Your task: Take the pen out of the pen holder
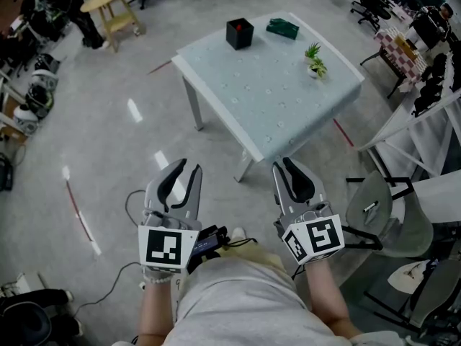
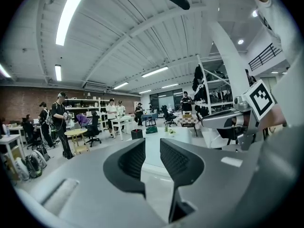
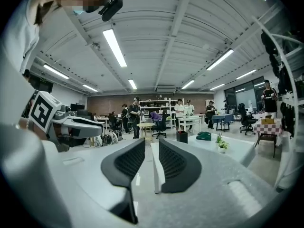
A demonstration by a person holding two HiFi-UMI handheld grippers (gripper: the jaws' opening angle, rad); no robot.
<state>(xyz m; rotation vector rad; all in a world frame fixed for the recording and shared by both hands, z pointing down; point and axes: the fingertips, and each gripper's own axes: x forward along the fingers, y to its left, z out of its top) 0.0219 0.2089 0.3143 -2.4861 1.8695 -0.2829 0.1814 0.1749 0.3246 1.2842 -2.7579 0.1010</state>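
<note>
Task hadn't started. Holder [image 1: 239, 33] sat upright at the far left corner of the tabletop [image 1: 274, 99], untouched. A red speck showed in its mouth, possibly the pen, but too small to tell. No pen lay out on the tabletop, so my read is it was still inside.

Left tongs [image 1: 186, 166] and right tongs [image 1: 282, 164] were both spread with nothing between them. Their own views showed only a clear gap with the room beyond. Both were held near the person's body, side by side over the floor, pointing roughly level toward the tabletop and well apart from the holder.

Also on the tabletop: a green item [image 1: 282, 27] just right of the holder and a small plant [image 1: 315, 60] nearer the right edge. Neither stood in the way.

Left to do, which is everything:
- walk up to the tabletop
- reach over the holder
- pinch the pen
- lift it clear

Holder looked light, so it might need steadying with the other tongs.
</note>
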